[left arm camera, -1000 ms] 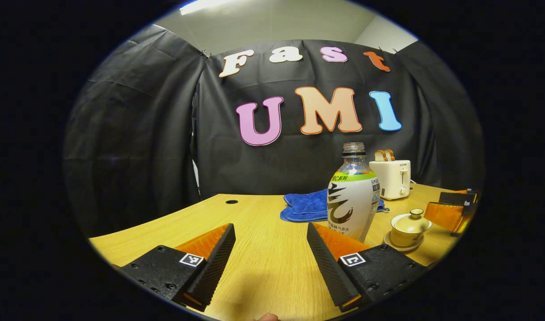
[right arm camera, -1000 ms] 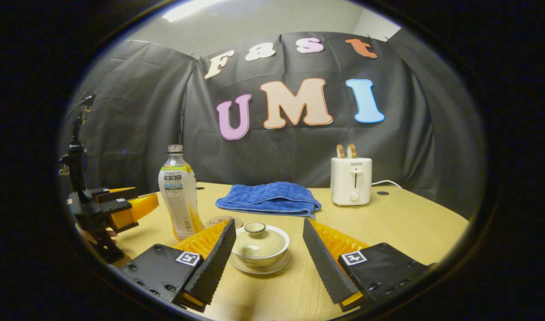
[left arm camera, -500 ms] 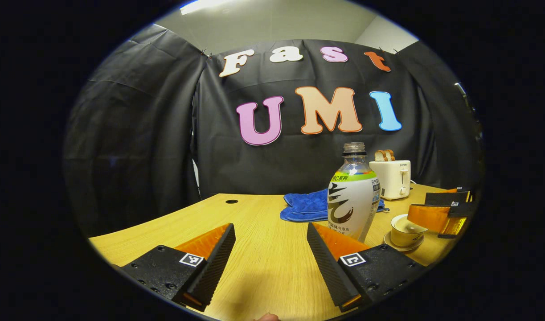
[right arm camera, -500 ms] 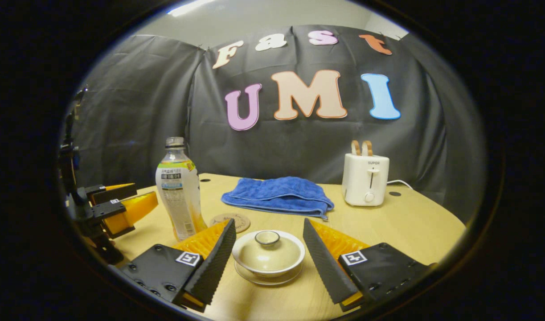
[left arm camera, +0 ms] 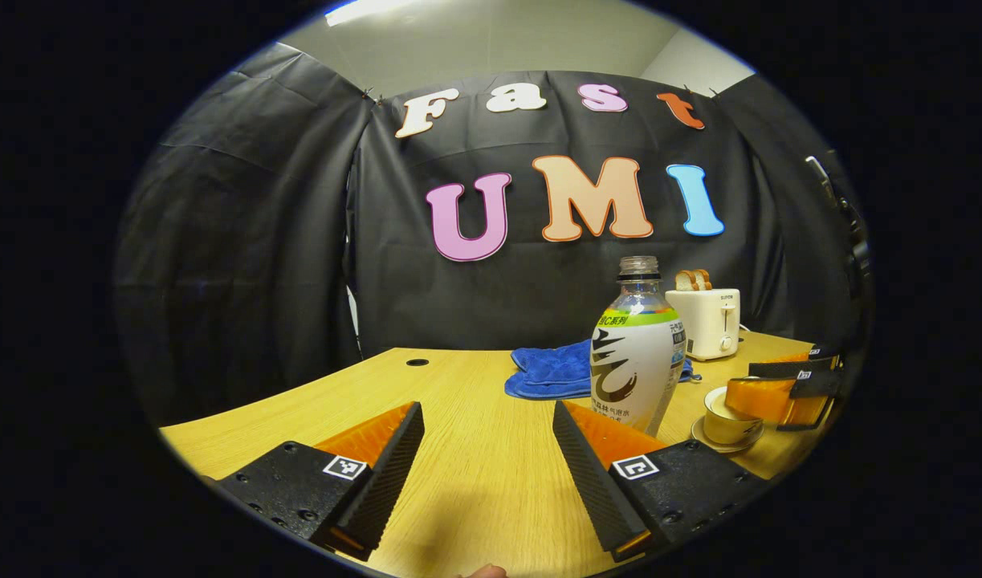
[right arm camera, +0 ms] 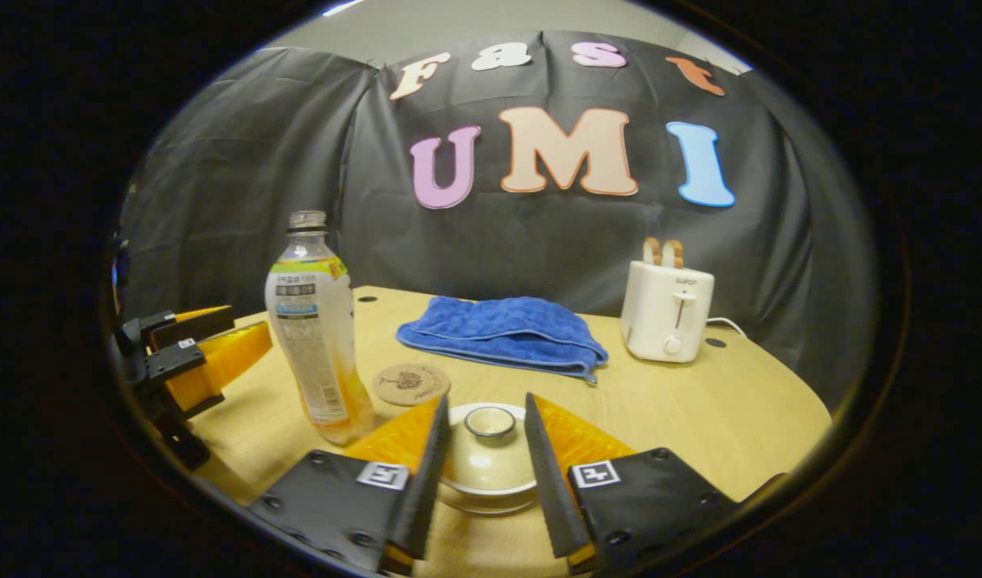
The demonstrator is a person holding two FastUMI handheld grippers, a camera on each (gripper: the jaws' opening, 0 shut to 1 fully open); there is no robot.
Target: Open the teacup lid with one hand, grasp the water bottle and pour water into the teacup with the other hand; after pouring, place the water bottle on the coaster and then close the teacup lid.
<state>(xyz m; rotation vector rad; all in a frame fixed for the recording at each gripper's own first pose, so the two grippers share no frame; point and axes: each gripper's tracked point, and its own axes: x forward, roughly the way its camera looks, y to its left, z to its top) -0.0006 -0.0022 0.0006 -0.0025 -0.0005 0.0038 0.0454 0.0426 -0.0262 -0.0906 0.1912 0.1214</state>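
Closing around the teacup lid (right arm camera: 489, 453) on the surface (right arm camera: 699, 409) without yet visibly pressing it, the right tongs (right arm camera: 484, 466) risk tipping the cup if they pinch off-centre, while the left tongs (left arm camera: 487, 457) wait wide open and empty just beside the water bottle (left arm camera: 637, 353).

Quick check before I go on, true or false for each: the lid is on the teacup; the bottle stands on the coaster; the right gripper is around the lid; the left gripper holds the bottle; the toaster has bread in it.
1. The lid is on the teacup. True.
2. The water bottle stands on the coaster. False: it stands upright on the table, beside the coaster, which is bare.
3. The right gripper has its fingers on either side of the lid. True; whether they already press on it I cannot tell.
4. The left gripper holds the bottle. False: it is open, with nothing between its fingers.
5. The toaster has bread in it. True.
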